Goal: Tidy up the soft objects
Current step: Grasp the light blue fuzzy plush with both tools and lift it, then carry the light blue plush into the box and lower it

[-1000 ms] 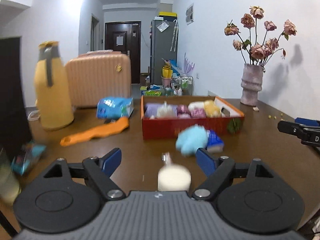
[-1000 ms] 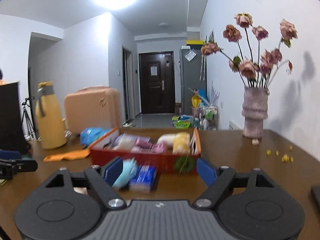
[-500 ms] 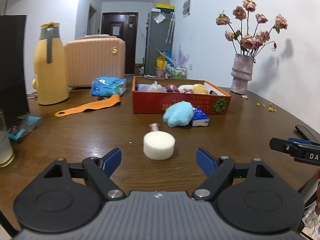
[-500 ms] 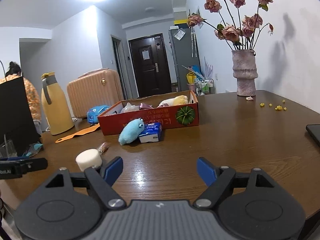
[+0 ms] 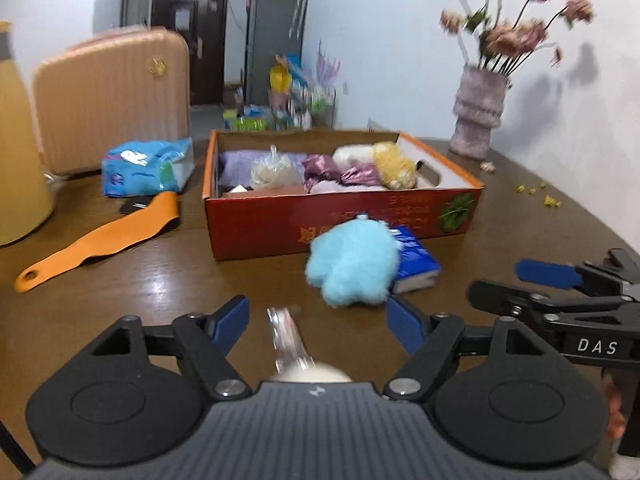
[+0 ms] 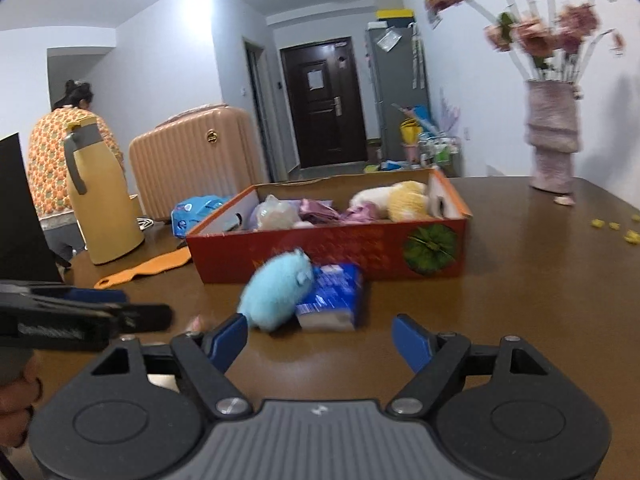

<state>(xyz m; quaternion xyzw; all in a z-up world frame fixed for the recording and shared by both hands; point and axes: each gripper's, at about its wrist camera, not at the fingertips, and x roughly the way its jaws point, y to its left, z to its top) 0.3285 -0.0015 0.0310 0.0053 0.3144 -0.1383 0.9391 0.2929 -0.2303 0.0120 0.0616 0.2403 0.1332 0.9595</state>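
Observation:
A red cardboard box (image 5: 340, 216) (image 6: 320, 244) holds several soft things. In front of it a fluffy light-blue plush (image 5: 352, 268) (image 6: 278, 288) leans on a blue tissue pack (image 5: 416, 268) (image 6: 334, 296). My left gripper (image 5: 316, 312) (image 6: 132, 304) is closing. A white round puff (image 5: 310, 374) and a clear wrapper (image 5: 286, 336) lie between its jaws, close to the gripper body, and the pads do not touch them. My right gripper (image 6: 320, 326) (image 5: 520, 284) stands open with nothing between its fingers, just short of the plush and the pack.
On the brown table: a yellow flask (image 6: 102, 208), an orange strip (image 5: 100, 240), a blue wipes pack (image 5: 148, 168), a vase of flowers (image 5: 478, 116) and yellow crumbs (image 5: 536, 194). A peach suitcase (image 5: 112, 96) stands behind. A person in a patterned top (image 6: 60, 152) stands at far left.
Both grippers have come forward toward the box. The white puff now lies far back between the left jaws, which have narrowed a little. The plush and pack now lie just beyond the right fingertips.

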